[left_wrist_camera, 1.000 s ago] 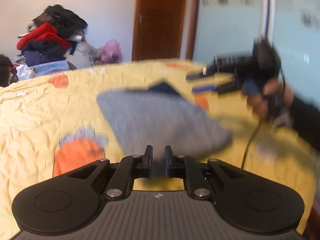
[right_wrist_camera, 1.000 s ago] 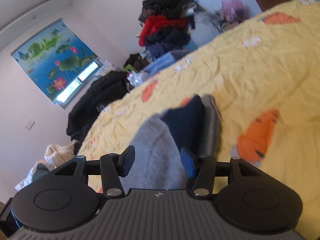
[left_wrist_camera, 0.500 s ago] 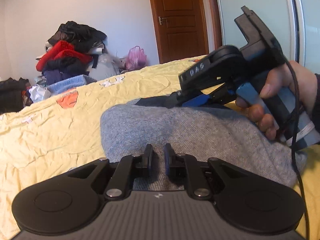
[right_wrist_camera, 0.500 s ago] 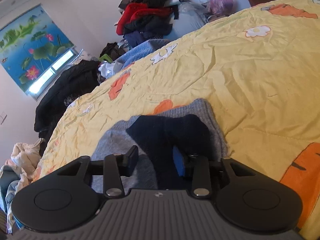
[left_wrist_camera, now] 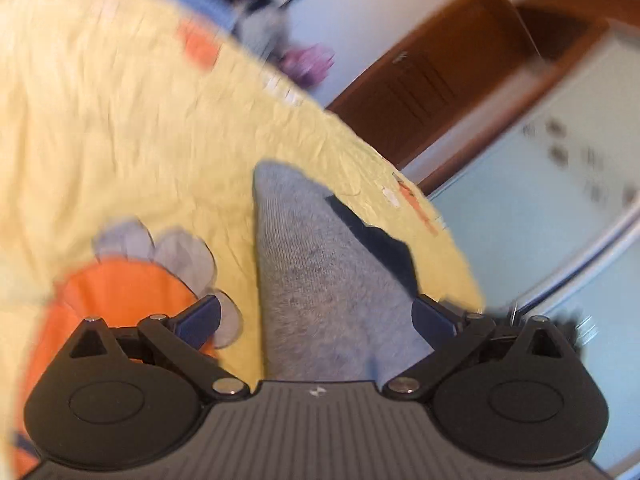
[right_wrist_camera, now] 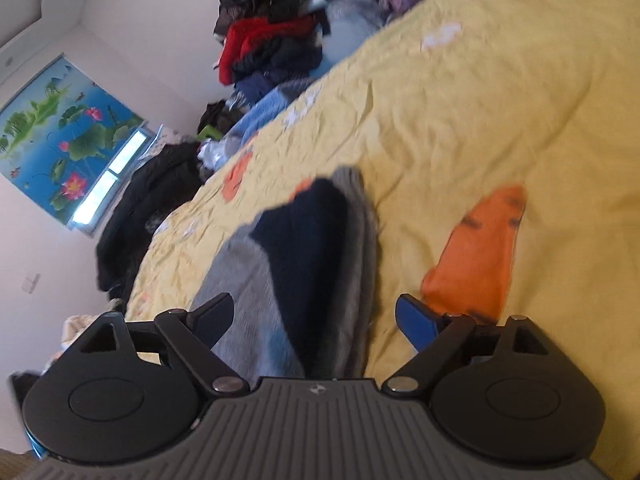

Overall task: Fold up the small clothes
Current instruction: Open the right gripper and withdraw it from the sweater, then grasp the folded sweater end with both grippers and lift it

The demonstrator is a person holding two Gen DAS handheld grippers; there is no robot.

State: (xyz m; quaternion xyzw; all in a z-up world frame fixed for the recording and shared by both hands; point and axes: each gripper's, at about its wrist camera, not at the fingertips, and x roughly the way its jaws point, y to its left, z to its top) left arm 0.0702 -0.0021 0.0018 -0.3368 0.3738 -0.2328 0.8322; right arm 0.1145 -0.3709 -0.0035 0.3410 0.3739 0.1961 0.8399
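Note:
A small grey knitted garment with a dark navy part (left_wrist_camera: 320, 276) lies folded on the yellow bedspread (left_wrist_camera: 120, 120). In the left wrist view my left gripper (left_wrist_camera: 316, 316) is wide open just above its near end, holding nothing. In the right wrist view the same garment (right_wrist_camera: 316, 248) shows its navy part on top of grey layers. My right gripper (right_wrist_camera: 316, 316) is also wide open over its near end, empty. Both views are blurred by motion.
The bedspread has orange and grey cartoon prints (left_wrist_camera: 120, 300) (right_wrist_camera: 476, 256). A pile of dark and red clothes (right_wrist_camera: 276, 32) sits beyond the bed's far edge, more dark clothes (right_wrist_camera: 148, 200) under a window. A brown door (left_wrist_camera: 432, 76) and pale wardrobe (left_wrist_camera: 560, 184) stand at right.
My left gripper has opened and let go of the grey garment, and its view has tilted. My right gripper has opened wider and drawn back from the garment.

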